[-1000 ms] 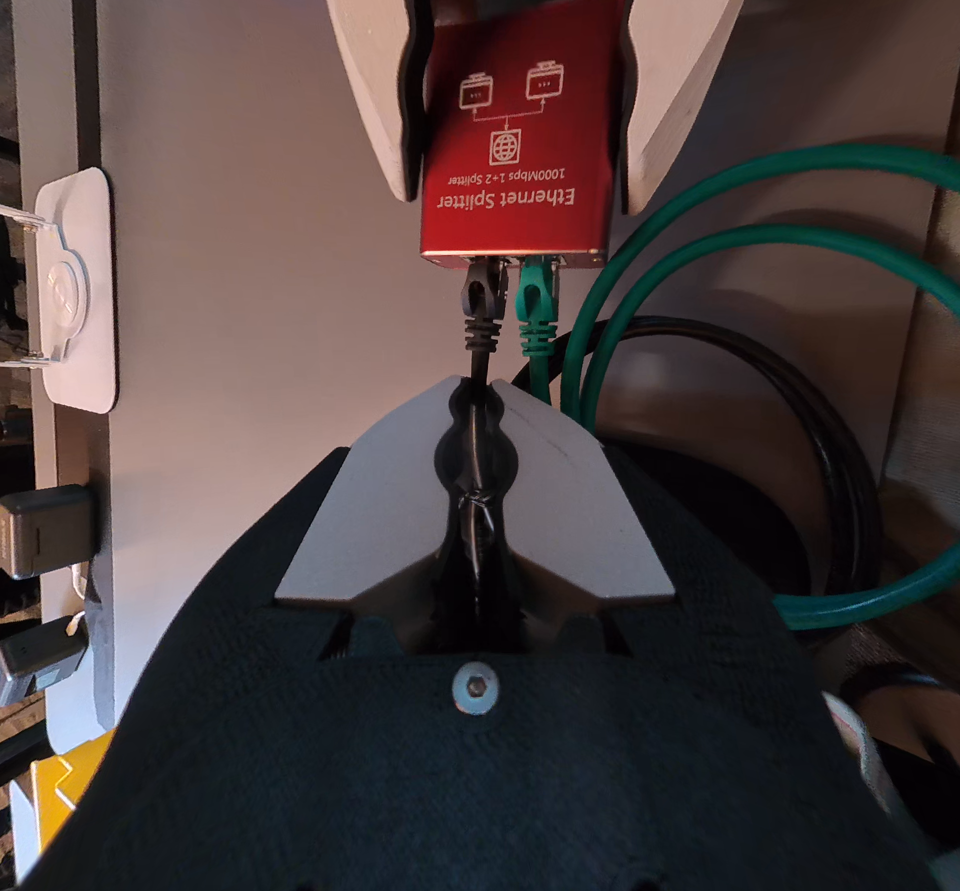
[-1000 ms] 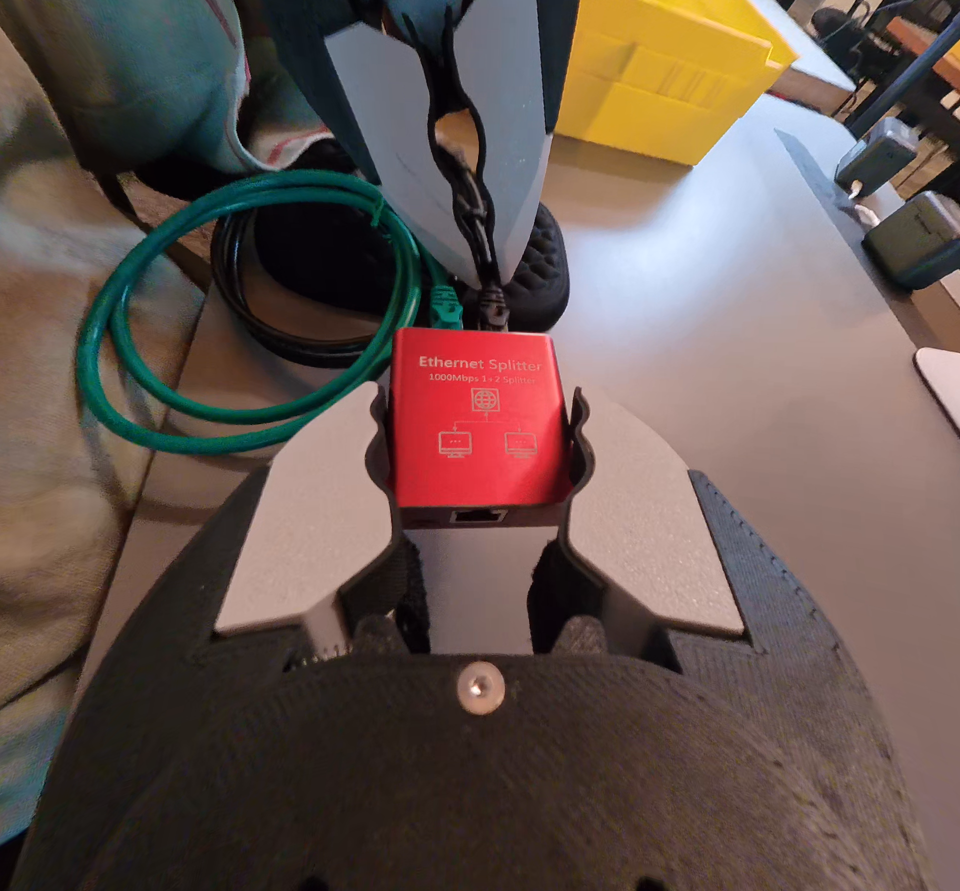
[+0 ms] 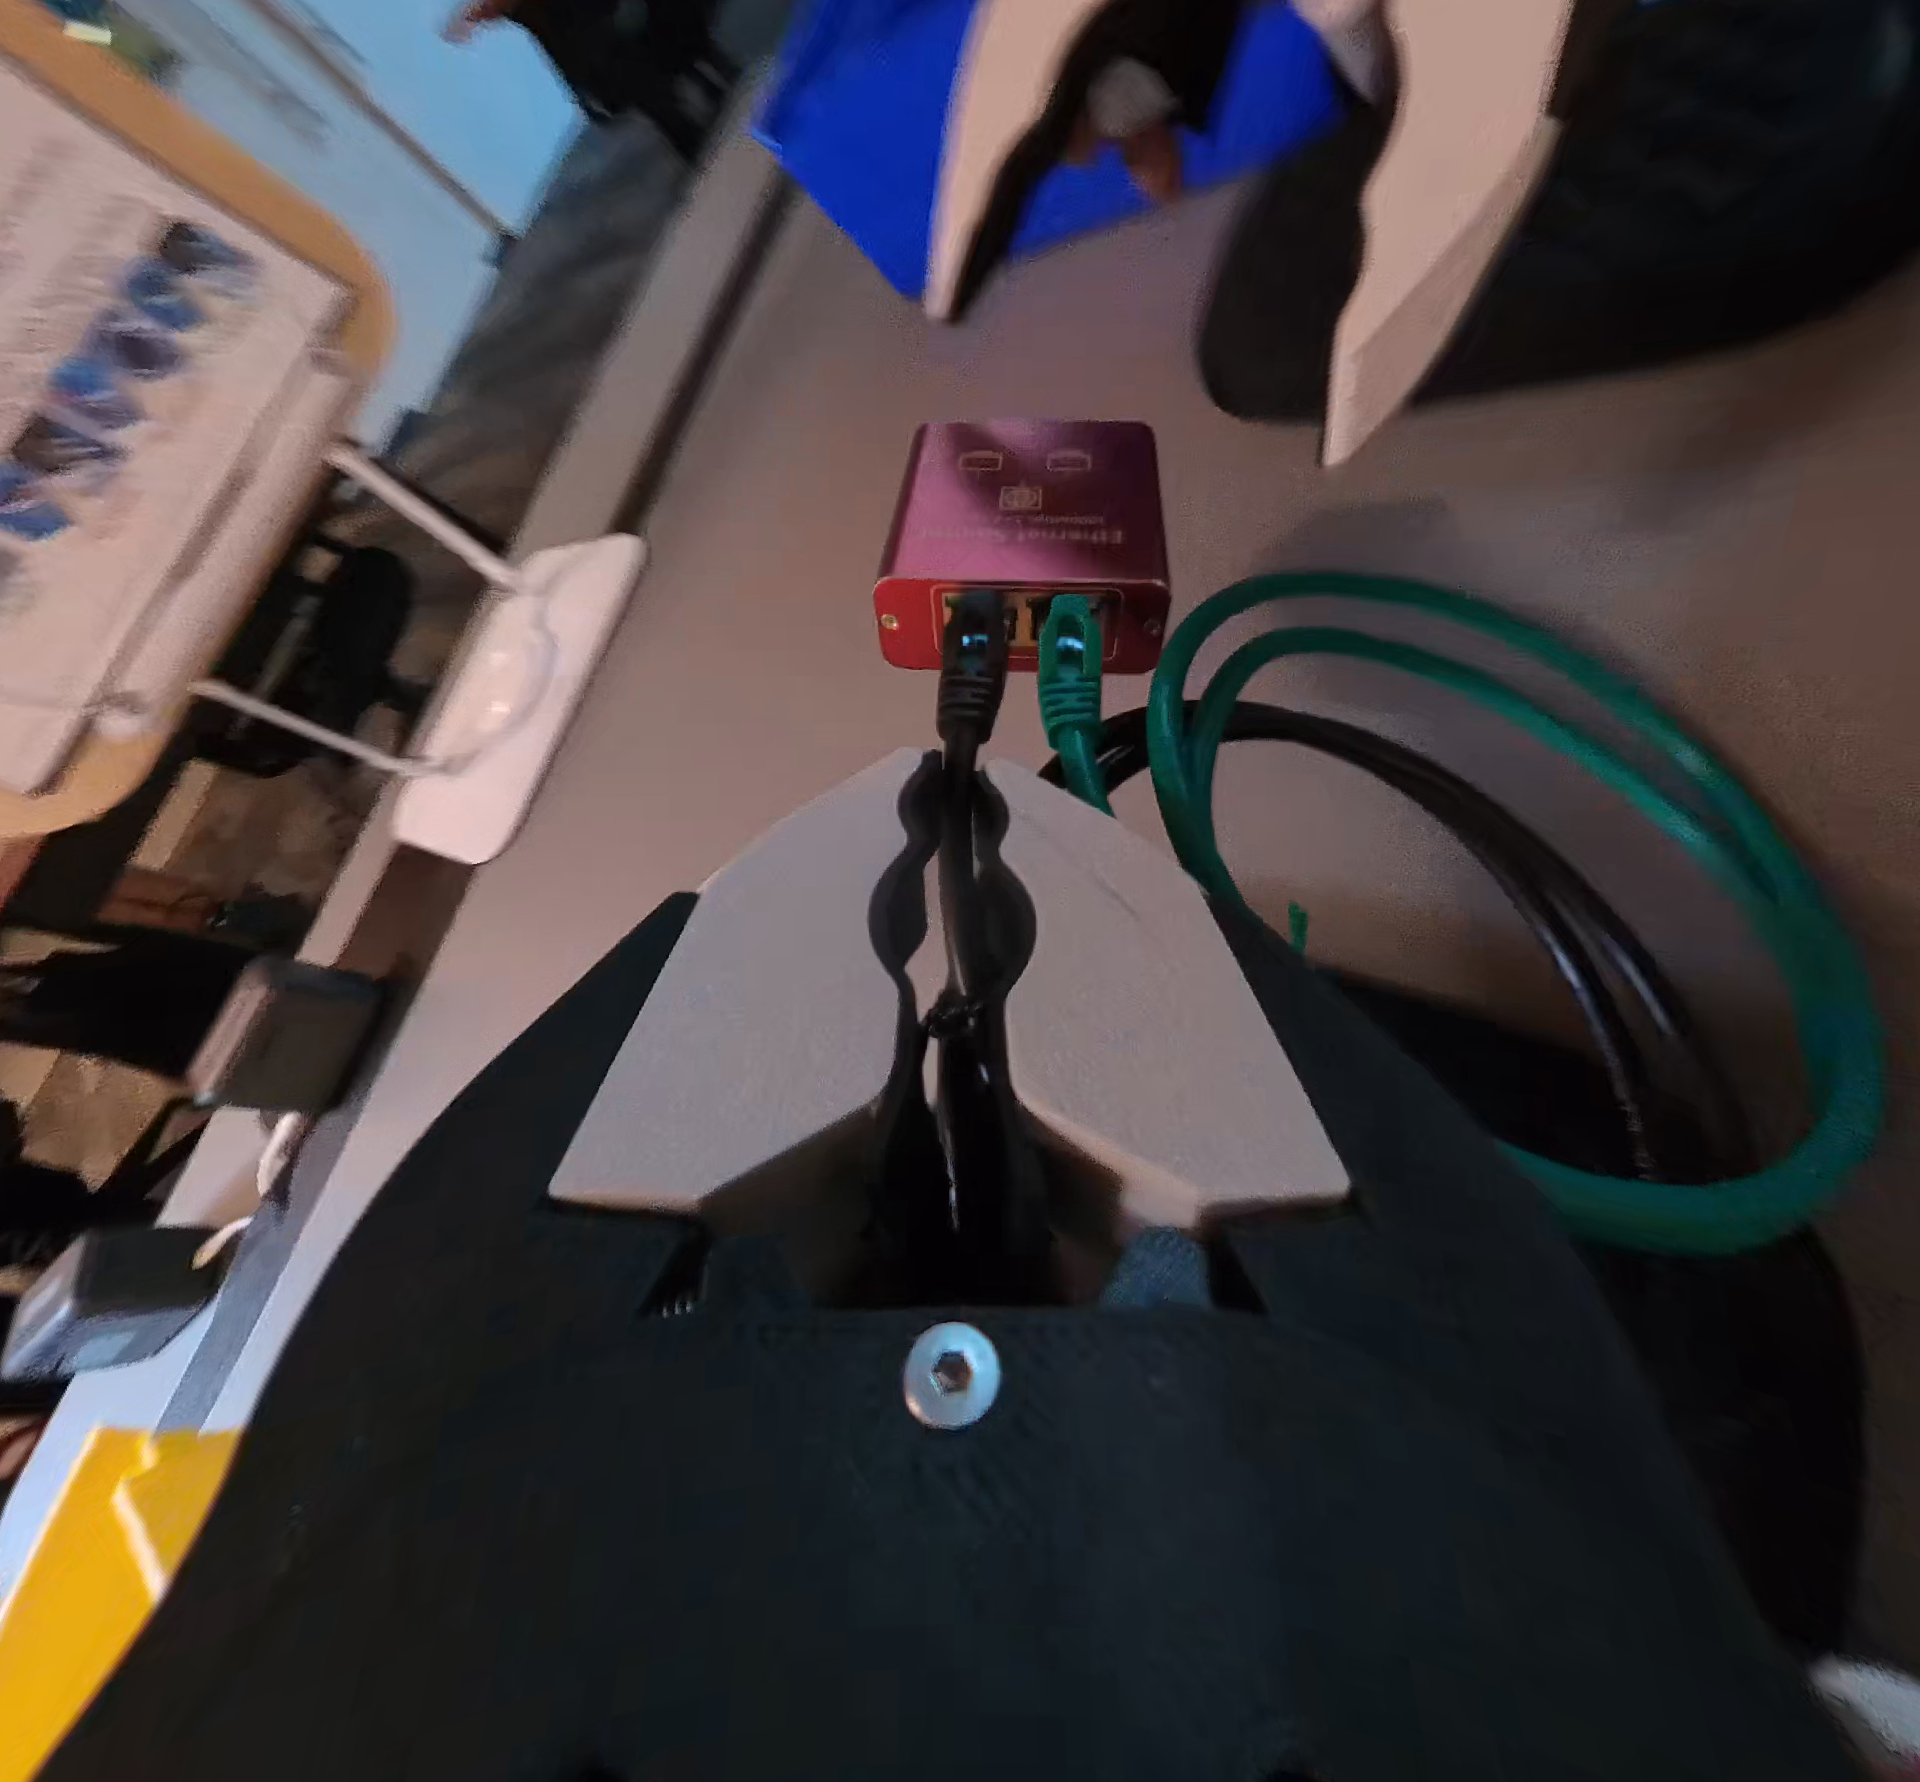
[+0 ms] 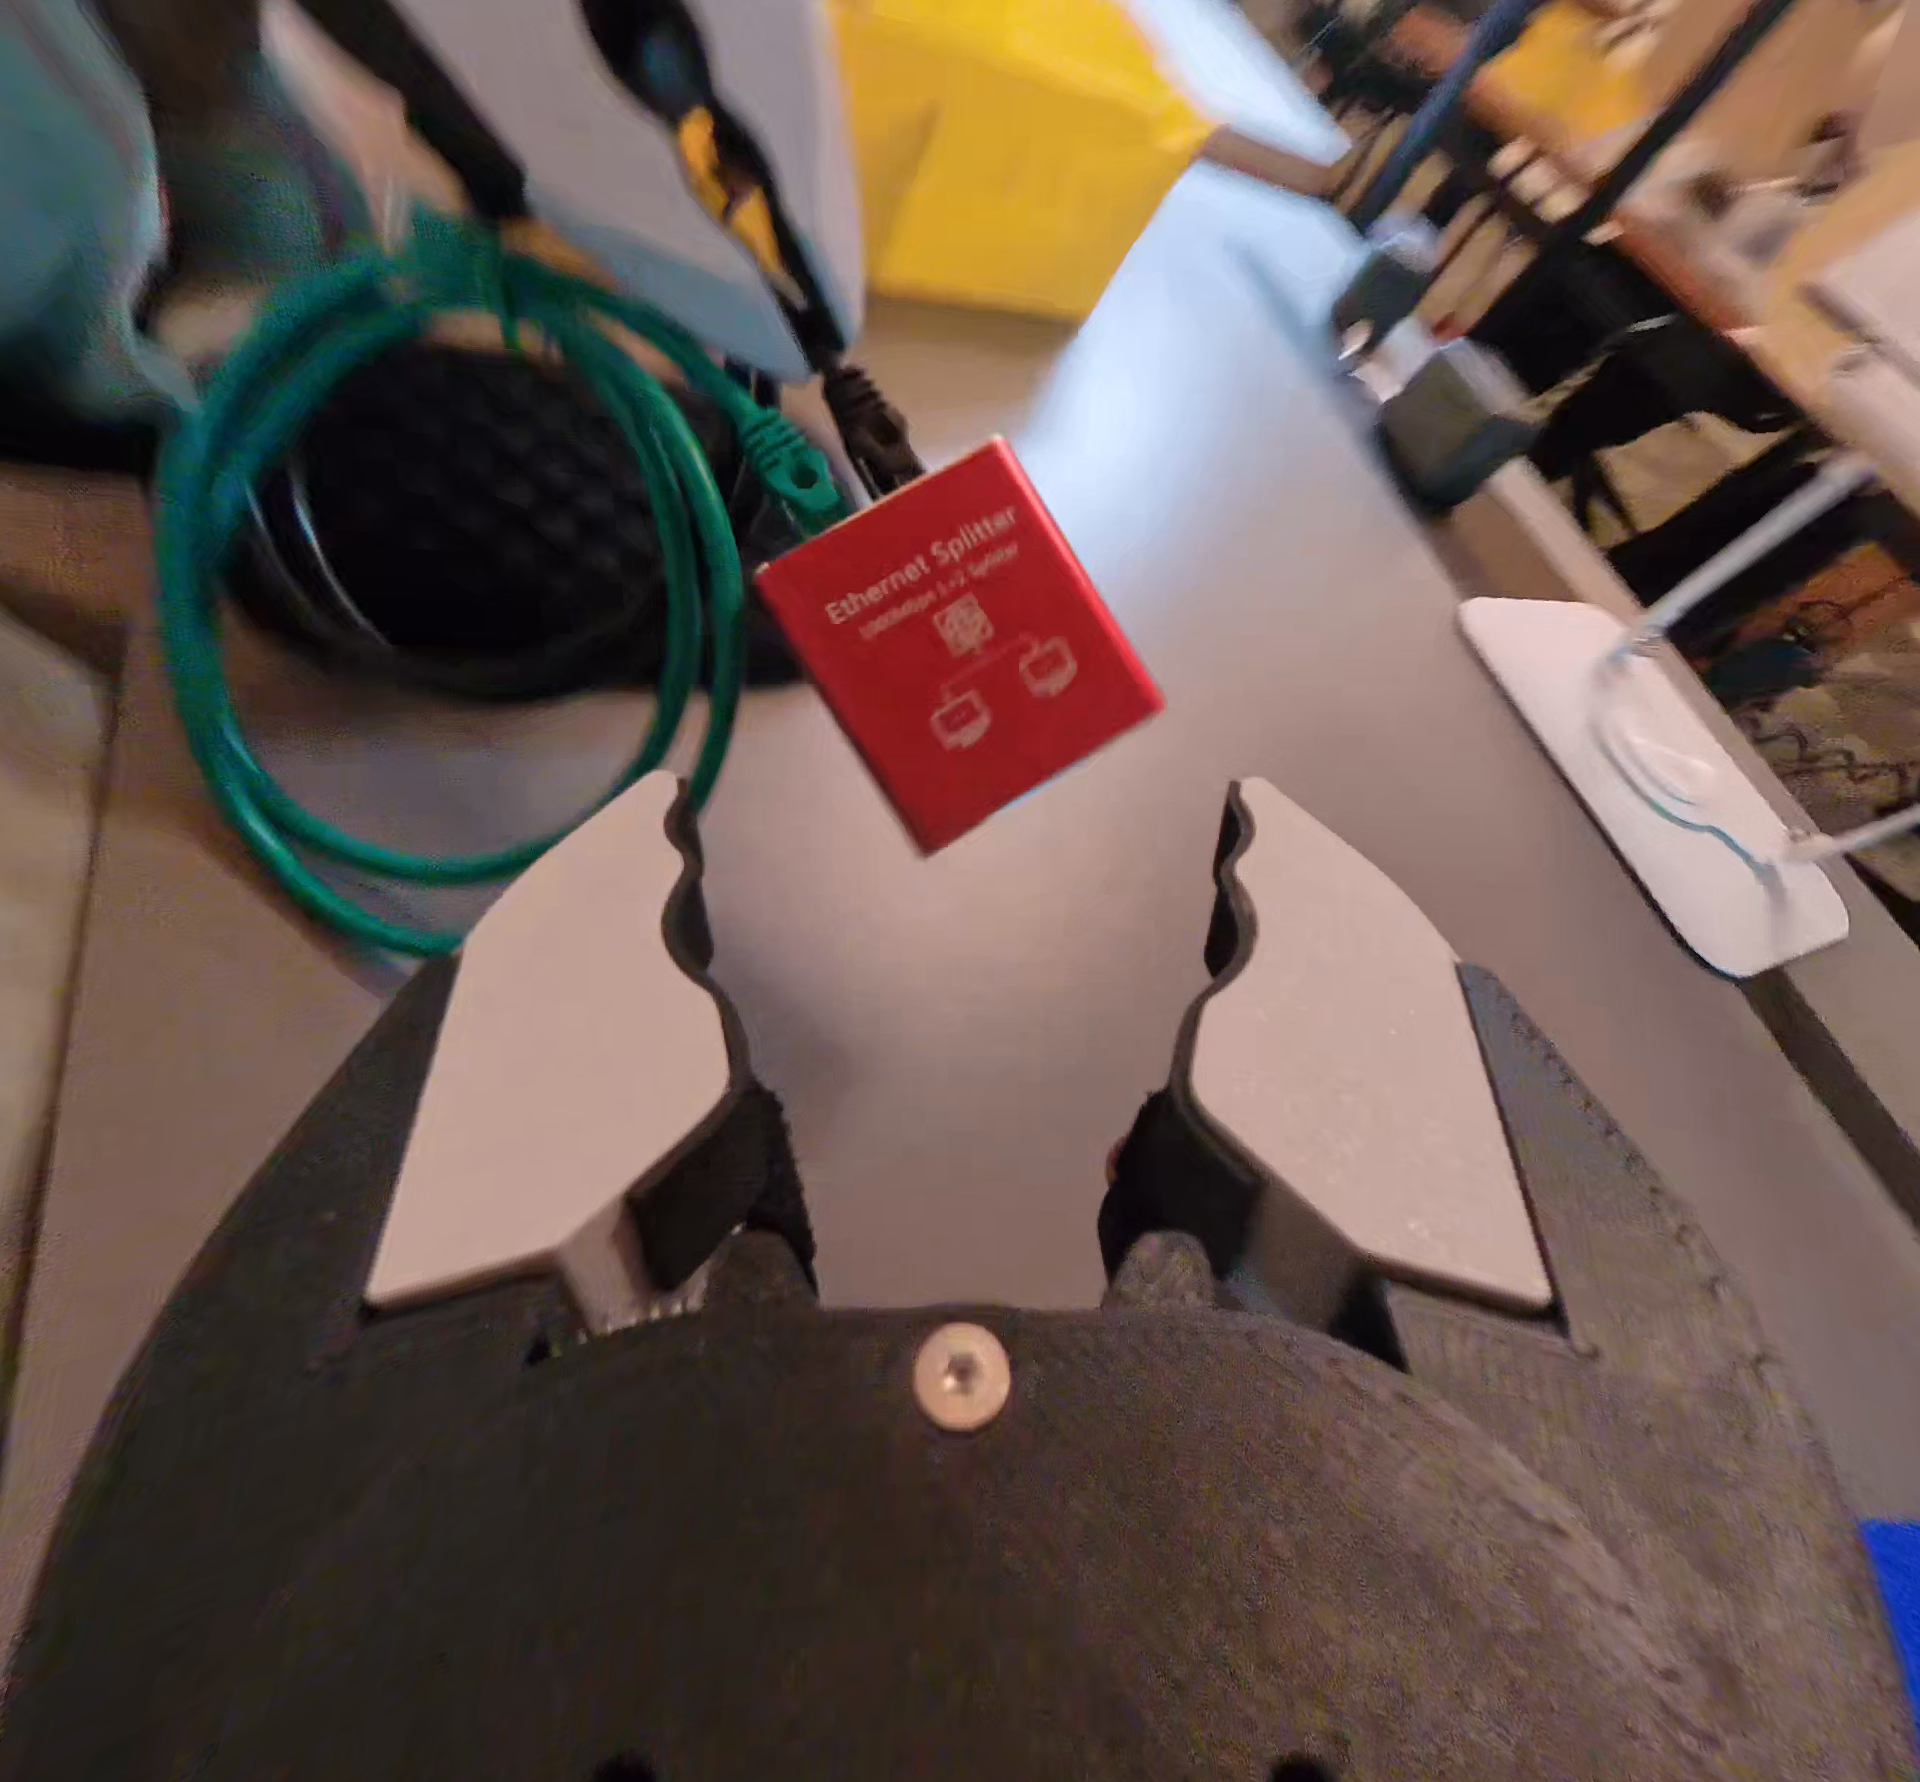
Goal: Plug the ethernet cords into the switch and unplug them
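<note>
Sitting at the far left edge of the grey table (image 3: 748, 506) is a white flat stand (image 3: 520, 693) with thin wire arms, and a yellow bin (image 3: 94, 1566) shows at the lower left corner of the left wrist view. Moving rightward, the left gripper (image 3: 951, 771) has its two pale fingers (image 3: 790, 994) pressed together on the black ethernet cord (image 3: 961, 859), which runs between them and out past the tips. The cord's black plug (image 3: 971, 667) sits in the left port of the red ethernet splitter (image 3: 1029, 506). Just beside it, in the right port, is the green plug (image 3: 1070, 672) of the green ethernet cord (image 3: 1558, 693). The splitter's top face carries white markings and small diagrams. In the right wrist view the splitter (image 4: 961, 657) appears tilted, one corner pointing down, and I cannot tell whether it touches the table or hangs from the cords.

Farther right, the green cord lies in a double loop on the table, with a loop of black cord (image 3: 1507, 849) partly under it and a dark padded object (image 4: 488, 496) behind.

Beyond the splitter, toward the upper right of the left wrist view, the right gripper (image 3: 1143, 382) is raised above the table. Its fingers (image 4: 582, 1036) are spread wide with nothing between them, and the splitter sits just ahead of the tips without touching them. A blue bin (image 3: 883, 122) lies behind it. Both views are blurred.
</note>
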The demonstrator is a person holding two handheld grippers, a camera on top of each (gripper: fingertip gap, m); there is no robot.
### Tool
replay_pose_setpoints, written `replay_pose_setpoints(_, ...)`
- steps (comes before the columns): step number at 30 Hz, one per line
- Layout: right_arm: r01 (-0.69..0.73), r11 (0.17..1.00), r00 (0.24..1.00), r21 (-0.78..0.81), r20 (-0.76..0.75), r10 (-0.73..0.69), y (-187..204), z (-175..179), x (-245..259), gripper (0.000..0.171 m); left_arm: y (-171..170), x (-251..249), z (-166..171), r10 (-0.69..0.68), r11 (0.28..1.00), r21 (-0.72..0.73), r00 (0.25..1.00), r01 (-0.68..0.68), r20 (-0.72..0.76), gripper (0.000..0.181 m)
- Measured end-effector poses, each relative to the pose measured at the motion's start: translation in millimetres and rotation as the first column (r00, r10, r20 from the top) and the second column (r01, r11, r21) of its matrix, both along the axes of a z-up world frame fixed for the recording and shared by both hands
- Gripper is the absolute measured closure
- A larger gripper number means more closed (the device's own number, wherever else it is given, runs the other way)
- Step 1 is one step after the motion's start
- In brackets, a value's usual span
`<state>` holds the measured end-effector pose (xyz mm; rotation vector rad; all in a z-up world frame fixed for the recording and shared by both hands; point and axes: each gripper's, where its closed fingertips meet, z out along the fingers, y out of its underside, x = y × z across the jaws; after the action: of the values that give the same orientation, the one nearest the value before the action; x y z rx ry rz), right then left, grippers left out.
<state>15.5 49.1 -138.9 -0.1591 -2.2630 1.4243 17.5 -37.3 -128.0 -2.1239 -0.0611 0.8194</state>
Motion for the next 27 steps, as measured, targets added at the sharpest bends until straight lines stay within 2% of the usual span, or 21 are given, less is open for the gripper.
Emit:
replay_pose_setpoints(1, 0.043, 0.991, 0.999, -0.127, 0.035, -0.039, 3, 13, -3, 0.079, -3, -7, 12, 0.045, 0.997, 0.07, 0.998, -0.043, -0.036, 0.176)
replay_pose_setpoints(4, 0.113, 0.866, 0.98, -0.487, 0.197, -0.018, 3, 45, -2, 0.08, -9, -21, 49, 0.177, 0.934, 0.335, 0.975, -0.123, -0.136, 0.176)
replay_pose_setpoints(6, 0.126, 0.792, 0.962, -0.597, 0.27, 0.05, -4, 52, -1, 0.078, -5, -20, 64, 0.211, 0.876, 0.471, 0.96, -0.102, -0.185, 0.175)
replay_pose_setpoints(9, 0.127, 0.714, 0.948, -0.688, 0.295, 0.116, -13, 64, -4, 0.08, 6, -14, 67, 0.23, 0.843, 0.535, 0.935, -0.052, -0.271, 0.175)
replay_pose_setpoints(12, 0.13, 0.631, 0.922, -0.765, 0.328, 0.207, -16, 75, -8, 0.091, 25, -6, 58, 0.169, 0.844, 0.537, 0.94, 0.017, -0.296, 0.175)
replay_pose_setpoints(13, 0.135, 0.606, 0.908, -0.784, 0.343, 0.241, -15, 76, -10, 0.096, 33, -2, 54, 0.138, 0.842, 0.537, 0.947, 0.043, -0.292, 0.175)
replay_pose_setpoints(14, 0.13, 0.587, 0.898, -0.799, 0.345, 0.272, -14, 75, -10, 0.113, 38, 0, 51, 0.12, 0.834, 0.549, 0.952, 0.059, -0.283, 0.175)
replay_pose_setpoints(15, 0.101, 0.572, 0.896, -0.814, 0.324, 0.302, -11, 76, -6, 0.137, 42, 2, 48, 0.099, 0.821, 0.565, 0.957, 0.076, -0.273, 0.173)
replay_pose_setpoints(16, 0.068, 0.567, 0.9, -0.821, 0.296, 0.321, -9, 77, -2, 0.14, 46, 5, 46, 0.071, 0.809, 0.579, 0.962, 0.099, -0.264, 0.174)
replay_pose_setpoints(17, 0.039, 0.583, 0.907, -0.812, 0.274, 0.321, -6, 77, 3, 0.141, 49, 7, 44, 0.035, 0.804, 0.582, 0.966, 0.125, -0.257, 0.177)
replay_pose_setpoints(19, -0.019, 0.662, 0.936, -0.749, 0.22, 0.276, -5, 74, 11, 0.142, 53, 14, 43, -0.046, 0.791, 0.586, 0.973, 0.174, -0.226, 0.17)
replay_pose_setpoints(22, -0.128, 0.816, 0.968, -0.564, 0.109, 0.228, -10, 72, 29, 0.143, 50, 24, 51, -0.154, 0.761, 0.61, 0.975, 0.221, -0.161, 0.142)
replay_pose_setpoints(25, -0.162, 0.967, 0.987, -0.197, -0.04, 0.158, -20, 59, 42, 0.143, 45, 39, 65, -0.237, 0.736, 0.63, 0.966, 0.249, -0.104, 0.131)
replay_pose_setpoints(27, -0.149, 0.986, 0.972, 0.071, -0.173, 0.159, -26, 49, 47, 0.143, 46, 50, 73, -0.273, 0.733, 0.622, 0.957, 0.276, -0.104, 0.13)
